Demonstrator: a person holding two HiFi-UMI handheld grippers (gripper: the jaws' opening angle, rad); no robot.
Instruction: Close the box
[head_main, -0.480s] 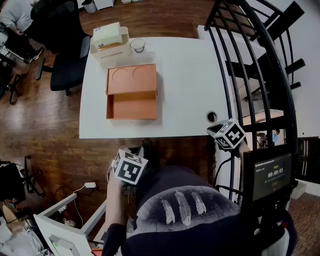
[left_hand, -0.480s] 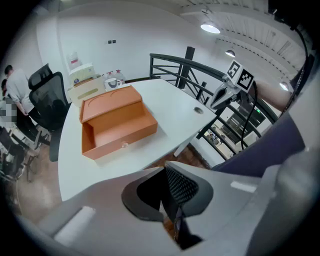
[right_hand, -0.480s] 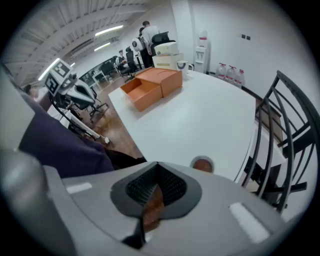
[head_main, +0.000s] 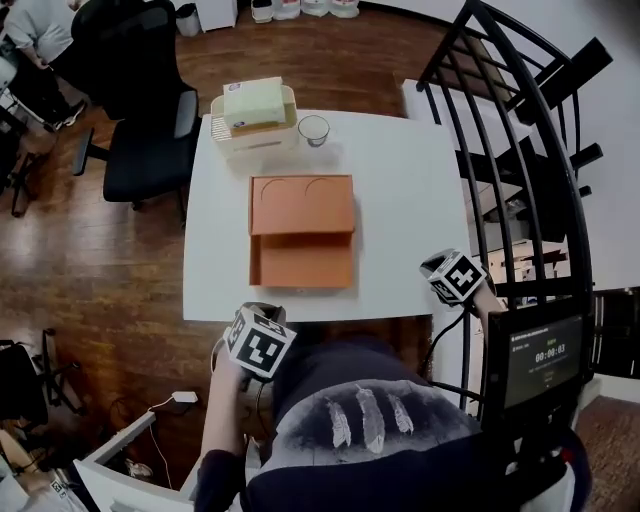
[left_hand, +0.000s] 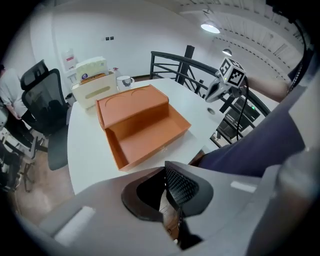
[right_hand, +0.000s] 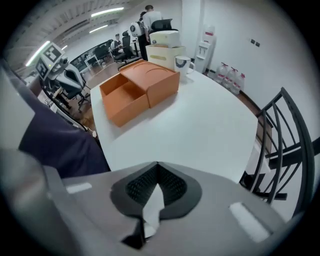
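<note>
An orange box lies on the white table. Its far half is covered by a panel with two half-round cutouts; its near half is an uncovered tray. The box also shows in the left gripper view and the right gripper view. My left gripper hovers at the table's near edge, just in front of the box, jaws shut and empty. My right gripper is over the table's near right corner, shut and empty. Neither touches the box.
A cream holder with a tissue box and a glass cup stand behind the orange box. A black office chair is to the left, a black railing to the right. A screen device hangs by my right side.
The head view has shifted, so table and box sit lower and more central. Both grippers are now closer to the table's near edge. The box looks unchanged.
</note>
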